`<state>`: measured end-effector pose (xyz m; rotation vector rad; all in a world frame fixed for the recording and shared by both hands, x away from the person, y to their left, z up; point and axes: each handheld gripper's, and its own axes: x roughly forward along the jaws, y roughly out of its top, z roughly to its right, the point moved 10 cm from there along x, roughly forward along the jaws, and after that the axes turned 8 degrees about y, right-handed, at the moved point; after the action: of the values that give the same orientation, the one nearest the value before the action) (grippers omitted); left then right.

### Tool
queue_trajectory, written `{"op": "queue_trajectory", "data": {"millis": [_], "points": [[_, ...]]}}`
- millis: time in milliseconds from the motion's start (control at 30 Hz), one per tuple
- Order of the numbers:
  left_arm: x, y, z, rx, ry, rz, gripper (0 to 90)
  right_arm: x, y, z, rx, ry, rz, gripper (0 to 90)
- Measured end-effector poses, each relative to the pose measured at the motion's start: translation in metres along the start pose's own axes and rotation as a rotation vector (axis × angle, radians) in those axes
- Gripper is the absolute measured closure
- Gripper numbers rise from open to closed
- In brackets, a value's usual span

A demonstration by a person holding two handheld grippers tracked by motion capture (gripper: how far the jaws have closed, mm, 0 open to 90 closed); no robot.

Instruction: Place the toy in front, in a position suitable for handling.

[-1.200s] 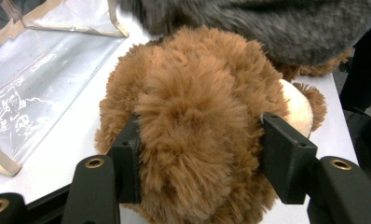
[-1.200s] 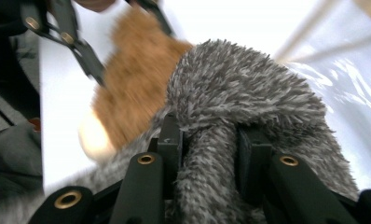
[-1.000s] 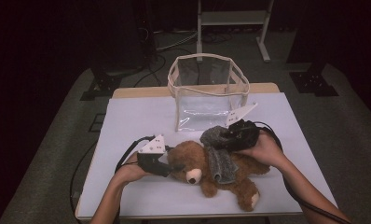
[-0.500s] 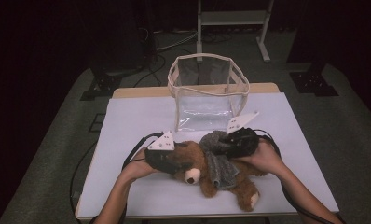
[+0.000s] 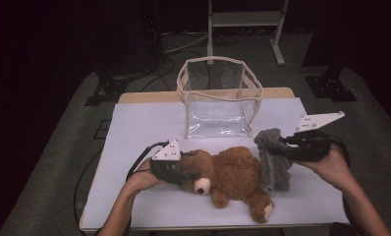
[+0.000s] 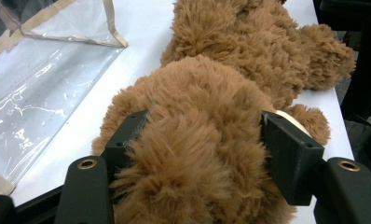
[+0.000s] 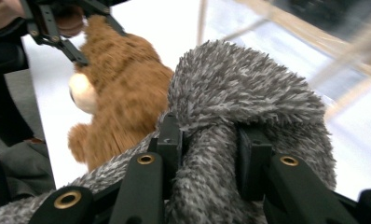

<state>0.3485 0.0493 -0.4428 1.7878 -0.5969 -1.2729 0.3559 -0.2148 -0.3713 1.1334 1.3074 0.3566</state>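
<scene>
A brown teddy bear (image 5: 230, 178) lies on its side on the white table, head to the left. My left gripper (image 5: 181, 173) is shut on the bear's head (image 6: 197, 154), its jaws pressing the fur from both sides. A grey fuzzy garment (image 5: 273, 160) hangs off the bear's far right side. My right gripper (image 5: 282, 147) is shut on a bunched fold of that grey garment (image 7: 221, 140), lifted clear of the bear's body. In the right gripper view the bear (image 7: 118, 88) and the other gripper lie beyond the grey fold.
A clear plastic bag (image 5: 218, 101) with beige trim stands open behind the bear at the table's middle back; its wall (image 6: 30, 93) is close to the bear's head. The table's white top (image 5: 134, 128) has room at left. A metal stand (image 5: 242, 19) sits beyond.
The right gripper has pulled the grey garment off the bear's body toward the right and up. The left gripper has stayed on the bear's head, shifting slightly.
</scene>
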Motion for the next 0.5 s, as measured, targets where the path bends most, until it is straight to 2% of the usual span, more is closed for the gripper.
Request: {"op": "queue_trajectory", "data": {"millis": [33, 67, 100, 200, 267, 300, 333, 367, 400, 433, 467, 500], "points": [[0.0, 0.0, 0.0, 0.007, 0.0, -0.004, 36.6, -0.013, -0.007, 0.005, 0.013, -0.029, -0.016, 66.6], [0.0, 0.0, 0.0, 0.007, 0.0, -0.004, 36.6, -0.013, -0.007, 0.005, 0.013, -0.029, -0.016, 66.6], [-0.001, 0.0, 0.001, 0.011, 0.0, -0.006, 36.6, -0.021, -0.013, 0.008, 0.028, -0.039, -0.025, 66.6], [-0.001, 0.0, 0.001, 0.013, -0.001, -0.008, 36.5, -0.022, -0.021, 0.009, 0.039, -0.041, -0.055, 66.4], [-0.001, 0.0, 0.002, 0.013, -0.004, -0.009, 36.5, -0.015, -0.026, 0.01, 0.047, -0.028, -0.068, 66.4], [-0.001, 0.0, 0.003, 0.015, -0.004, -0.009, 36.5, -0.006, -0.028, 0.011, 0.053, -0.016, -0.074, 66.4], [-0.001, 0.0, 0.003, 0.015, -0.004, -0.009, 36.5, -0.006, -0.028, 0.011, 0.053, -0.016, -0.074, 66.4], [-0.001, 0.0, 0.003, 0.015, -0.003, -0.007, 36.5, 0.007, -0.03, 0.01, 0.055, 0.009, -0.092, 66.4], [-0.001, 0.0, 0.003, 0.015, -0.003, -0.007, 36.5, 0.007, -0.03, 0.01, 0.055, 0.009, -0.092, 66.4], [-0.002, 0.0, 0.004, 0.019, -0.003, -0.007, 36.4, 0.023, -0.032, 0.009, 0.051, 0.033, -0.117, 66.4], [-0.002, 0.0, 0.004, 0.019, -0.003, -0.007, 36.5, 0.023, -0.032, 0.009, 0.051, 0.033, -0.117, 66.4], [-0.002, 0.0, 0.005, 0.025, -0.004, -0.009, 36.5, 0.031, -0.032, 0.008, 0.049, 0.045, -0.128, 66.4]]}}
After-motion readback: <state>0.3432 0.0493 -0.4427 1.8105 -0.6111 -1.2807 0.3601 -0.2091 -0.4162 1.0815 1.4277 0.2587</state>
